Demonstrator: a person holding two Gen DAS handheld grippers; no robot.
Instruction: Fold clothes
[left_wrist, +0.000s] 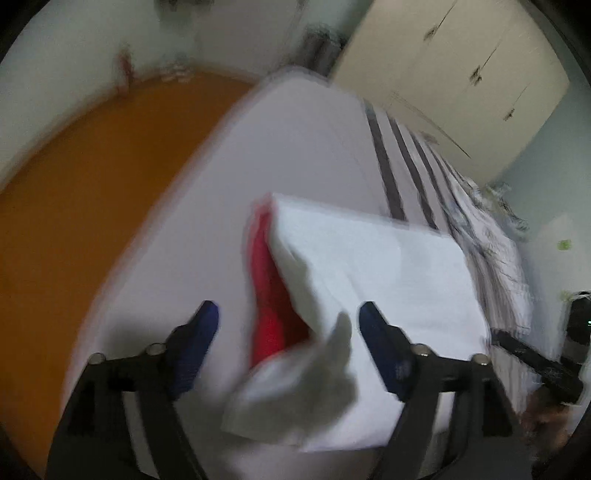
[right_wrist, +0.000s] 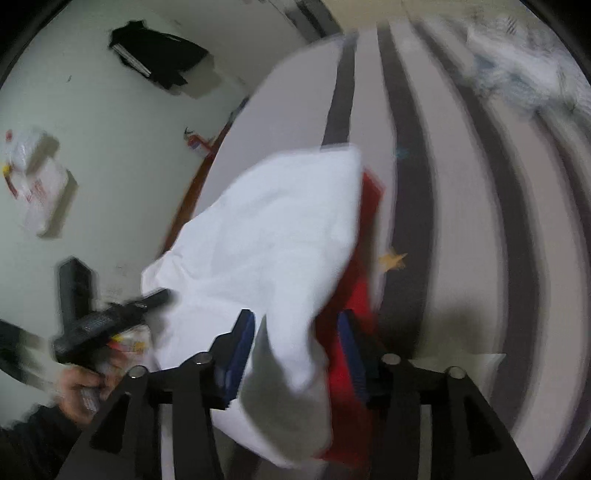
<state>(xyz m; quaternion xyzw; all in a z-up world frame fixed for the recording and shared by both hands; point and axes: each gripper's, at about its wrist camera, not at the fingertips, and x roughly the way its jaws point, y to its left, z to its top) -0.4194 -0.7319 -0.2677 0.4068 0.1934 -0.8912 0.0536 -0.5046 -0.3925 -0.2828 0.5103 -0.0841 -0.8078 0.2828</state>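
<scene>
Left wrist: left gripper (left_wrist: 288, 345) wide open, right gripper (right_wrist: 297, 350) half open, both astride but not pinching the white-and-red garment (left_wrist: 369, 266) on the near bed (left_wrist: 295, 147); risks unfolding, loose corner springing back.

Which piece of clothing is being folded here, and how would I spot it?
Look at the bed with the pale sheet and dark stripes. On it, just ahead of both grippers, lies the white garment with a red part showing inside. It is the only white-and-red fabric there; the crumpled patterned bedding lies further off.
</scene>
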